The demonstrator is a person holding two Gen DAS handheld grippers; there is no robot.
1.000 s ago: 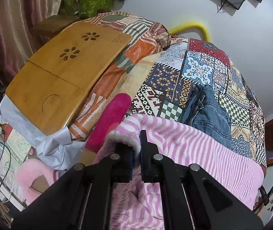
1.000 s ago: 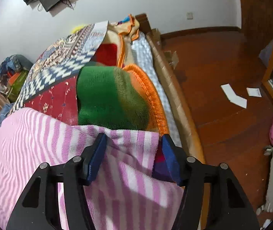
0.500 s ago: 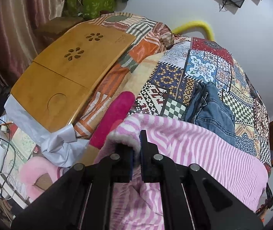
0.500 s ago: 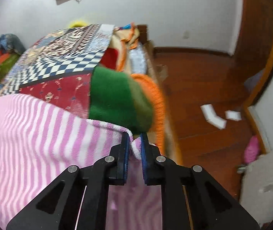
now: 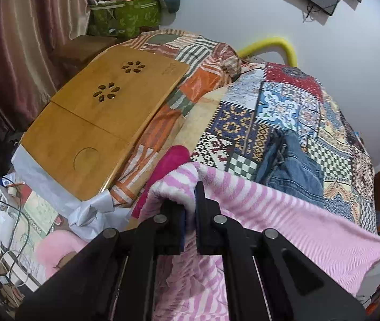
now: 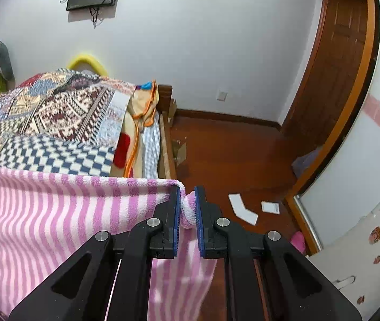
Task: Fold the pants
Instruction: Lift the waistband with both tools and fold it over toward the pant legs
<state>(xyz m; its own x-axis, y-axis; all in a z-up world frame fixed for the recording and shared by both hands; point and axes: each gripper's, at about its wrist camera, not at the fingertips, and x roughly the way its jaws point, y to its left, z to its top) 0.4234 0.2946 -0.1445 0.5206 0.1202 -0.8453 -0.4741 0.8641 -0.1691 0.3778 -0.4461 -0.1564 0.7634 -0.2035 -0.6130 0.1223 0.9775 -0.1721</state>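
Note:
The pants are fuzzy, with pink and white stripes (image 5: 283,211). They hang stretched between my two grippers above the bed. My left gripper (image 5: 190,203) is shut on the pants' left top corner. My right gripper (image 6: 186,208) is shut on the right top corner of the pants (image 6: 56,214), which bunches between the blue pads. The lower part of the pants hangs out of sight below both grippers.
A patchwork quilt (image 5: 270,112) covers the bed, with blue jeans (image 5: 291,165) lying on it. A bamboo lap tray (image 5: 101,123) rests at the bed's left side. Clutter and cables (image 5: 11,219) lie at the lower left. Right of the bed is wooden floor (image 6: 230,160) with paper scraps (image 6: 243,208).
My right gripper closed on the pants' corner and lifted it up off the bed, clear of the green and orange blanket. My left gripper kept its hold and rose slightly.

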